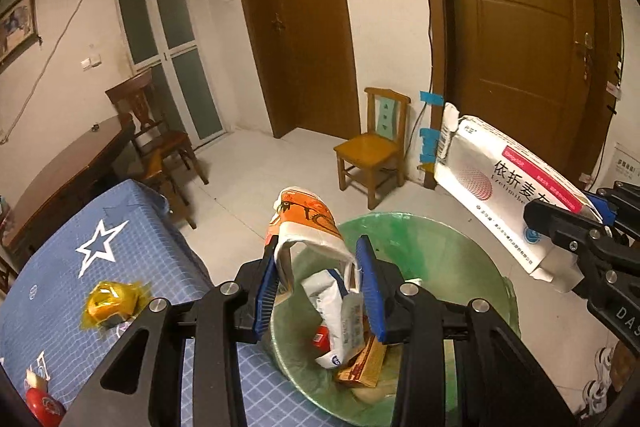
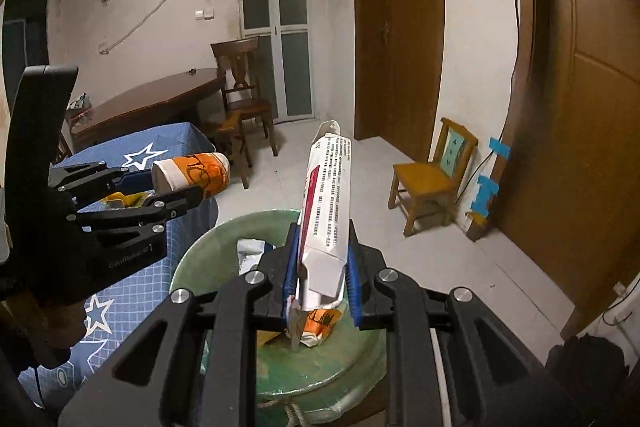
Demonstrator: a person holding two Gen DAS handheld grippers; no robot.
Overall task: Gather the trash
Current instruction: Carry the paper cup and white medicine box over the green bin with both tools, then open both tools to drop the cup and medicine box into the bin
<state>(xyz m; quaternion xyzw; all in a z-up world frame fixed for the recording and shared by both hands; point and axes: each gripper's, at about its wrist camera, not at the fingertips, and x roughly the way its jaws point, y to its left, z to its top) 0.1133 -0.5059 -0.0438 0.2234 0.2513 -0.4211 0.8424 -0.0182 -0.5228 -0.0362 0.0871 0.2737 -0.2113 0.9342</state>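
Observation:
My left gripper is shut on an orange and white paper cup, squashed between the blue pads, over the near rim of a green-lined trash bin. Several wrappers and a small brown carton lie in the bin. My right gripper is shut on a flattened white medicine box with a pink stripe, held above the bin. The left wrist view shows that box at the right, and the right wrist view shows the cup in the left gripper.
A table with a blue star-patterned cloth stands left of the bin, with a yellow wrapper and a red item on it. A small wooden chair stands by the wall, and a dark dining table with chairs stands behind.

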